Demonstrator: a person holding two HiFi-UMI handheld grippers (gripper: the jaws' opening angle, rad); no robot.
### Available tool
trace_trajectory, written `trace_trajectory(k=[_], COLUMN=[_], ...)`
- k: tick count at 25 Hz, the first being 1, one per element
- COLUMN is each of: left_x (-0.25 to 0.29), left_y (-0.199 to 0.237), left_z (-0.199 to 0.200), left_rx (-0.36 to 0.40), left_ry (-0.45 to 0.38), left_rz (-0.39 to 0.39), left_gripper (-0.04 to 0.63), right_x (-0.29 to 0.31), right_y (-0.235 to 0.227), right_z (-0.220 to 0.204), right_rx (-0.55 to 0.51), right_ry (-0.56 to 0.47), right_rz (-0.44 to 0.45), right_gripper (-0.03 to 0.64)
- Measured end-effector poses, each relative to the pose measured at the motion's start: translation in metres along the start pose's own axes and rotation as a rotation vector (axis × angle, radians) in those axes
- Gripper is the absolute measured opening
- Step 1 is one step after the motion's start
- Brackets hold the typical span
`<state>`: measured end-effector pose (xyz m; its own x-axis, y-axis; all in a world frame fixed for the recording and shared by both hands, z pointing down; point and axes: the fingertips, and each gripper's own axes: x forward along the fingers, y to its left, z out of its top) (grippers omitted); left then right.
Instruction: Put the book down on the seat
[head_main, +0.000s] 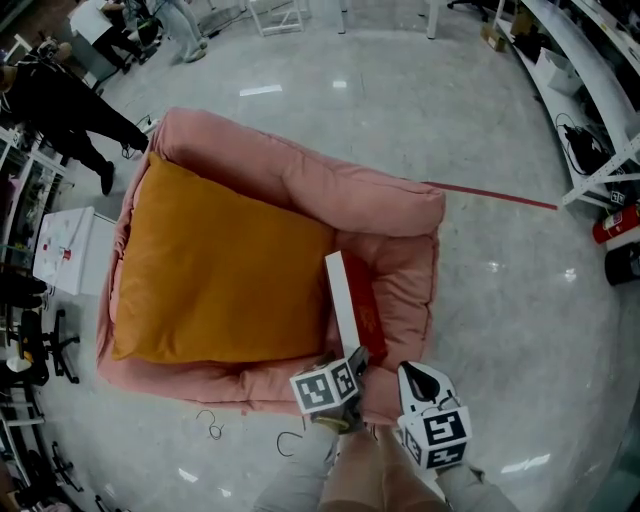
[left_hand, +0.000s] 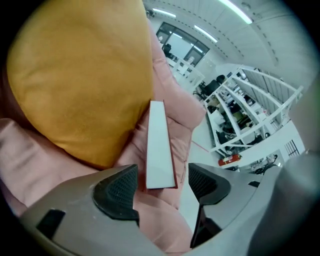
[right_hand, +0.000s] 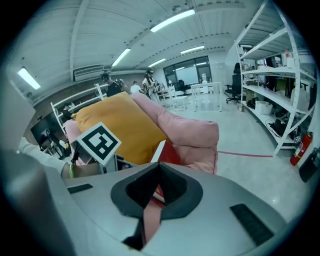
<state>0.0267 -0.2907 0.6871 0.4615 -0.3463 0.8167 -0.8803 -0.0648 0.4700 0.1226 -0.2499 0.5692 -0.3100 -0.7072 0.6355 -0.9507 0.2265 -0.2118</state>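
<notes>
- The floor is pale, glossy stone-look flooring with glints of lamp light, and a thin red line runs across it at the right.
- White metal shelving, open-framed, stands along the right side of the room.
- The seat is a low, soft pink fabric piece lying on the floor, roughly rectangular, with a puffy, rolled rim all round.
- An orange cushion, smooth, plump and rounded at its corners, fills the left and middle of the seat.
- The book is a thin, stiff rectangle with a red cover and a white page block. It stands on its long edge on the seat's pink fabric, at the right side, between the cushion's right edge and the seat's right rim, reaching toward the seat's near edge.
- The left claw, grey moulded plastic with dark, fine-ribbed pads, is released: its jaws stand wide apart on either side of the book's near end, and a gap shows between each pad and the book.
- The right claw, of the same grey shell and black pads, is clenched, its tips meeting with nothing between them. It hangs just beside the left one, off the seat's near right corner.
</notes>
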Motion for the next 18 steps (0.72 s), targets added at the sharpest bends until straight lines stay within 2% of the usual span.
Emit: trace_trajectory(k=[2, 6, 14, 18], left_x=[-0.012, -0.042, -0.106, -0.133], left_y=[-0.008, -0.022, -0.052, -0.072], left_z=[0.003, 0.000, 0.003, -0.004], left_rx=[0.032, 0.073, 0.188, 0.244], left_ry=[-0.021, -0.066, -0.231, -0.266], left_rz=[-0.024, -0.056, -0.079, -0.133], left_gripper=[0.310, 0.206, 0.012, 0.006], right_x=[-0.004, -0.017, -0.048, -0.066], right_y=[0.002, 0.011, 0.027, 0.038], right_z=[0.002, 0.002, 0.000, -0.001], right_rx=[-0.009, -0.024, -0.055, -0.078], right_ry=[-0.011, -0.023, -0.042, -0.056], right_rz=[0.002, 0.009, 0.022, 0.041], right_gripper=[0.005, 0.005, 0.005, 0.005])
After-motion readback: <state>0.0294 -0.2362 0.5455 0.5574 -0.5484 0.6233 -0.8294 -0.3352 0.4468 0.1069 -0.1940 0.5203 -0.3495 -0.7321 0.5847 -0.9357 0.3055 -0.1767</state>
